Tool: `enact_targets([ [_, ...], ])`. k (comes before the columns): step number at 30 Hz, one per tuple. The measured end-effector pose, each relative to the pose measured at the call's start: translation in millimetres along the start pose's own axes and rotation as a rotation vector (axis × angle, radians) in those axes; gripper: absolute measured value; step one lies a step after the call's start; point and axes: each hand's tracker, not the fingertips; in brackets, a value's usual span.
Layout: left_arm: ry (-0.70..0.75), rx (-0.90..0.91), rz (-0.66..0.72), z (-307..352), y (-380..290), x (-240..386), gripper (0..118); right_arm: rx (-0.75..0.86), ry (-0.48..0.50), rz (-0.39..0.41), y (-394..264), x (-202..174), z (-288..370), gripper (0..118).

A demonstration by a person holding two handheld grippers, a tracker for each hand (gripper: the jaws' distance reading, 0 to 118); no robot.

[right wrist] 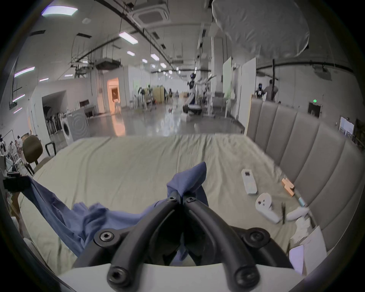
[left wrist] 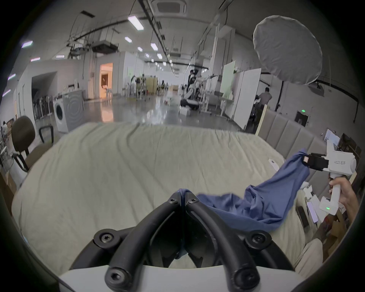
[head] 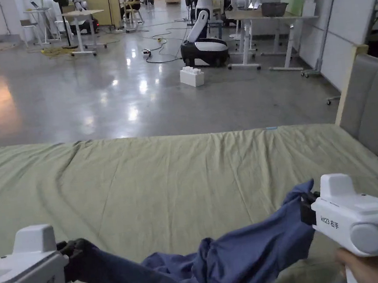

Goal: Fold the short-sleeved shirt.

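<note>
Blue shirt (head: 224, 260) slung near, above green bed sheet (head: 167, 181) | left gripper (head: 68, 249), right gripper (head: 305, 203) both clamped on bunched corners | risk: thin pinch, could've slipped under tension; middle sagged, likely creased

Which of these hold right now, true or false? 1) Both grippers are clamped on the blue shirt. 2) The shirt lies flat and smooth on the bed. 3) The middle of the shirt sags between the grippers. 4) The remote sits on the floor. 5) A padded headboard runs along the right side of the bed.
1) True: the left gripper and the right gripper each pinch the shirt between closed jaws.
2) False: it is bunched and held up at two ends.
3) True: it droops toward the bed.
4) False: the remote lies on the bed, near the headboard.
5) True.
</note>
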Motion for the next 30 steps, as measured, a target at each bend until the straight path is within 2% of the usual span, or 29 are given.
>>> enact_targets([
  [8,0.01,0.154,0.022,23,106,-17,2,0.167,-0.01,-0.021,76,5,53,2],
  [15,0.019,0.213,0.019,22,171,-19,2,0.255,-0.053,-0.011,134,-9,63,2],
  [19,0.049,0.235,0.005,23,174,-18,2,0.333,-0.072,0.046,166,-17,59,2],
  [20,0.053,0.241,0.001,23,172,-19,2,0.321,-0.084,0.039,174,-20,55,2],
  [23,0.065,0.238,0.007,23,172,-19,2,0.376,-0.141,0.092,201,-26,52,2],
  [27,0.093,0.247,0.01,22,173,-21,2,0.385,-0.162,0.085,231,-26,39,2],
  [30,0.098,0.252,0.037,60,290,27,2,0.394,-0.177,0.094,256,-26,24,2],
])
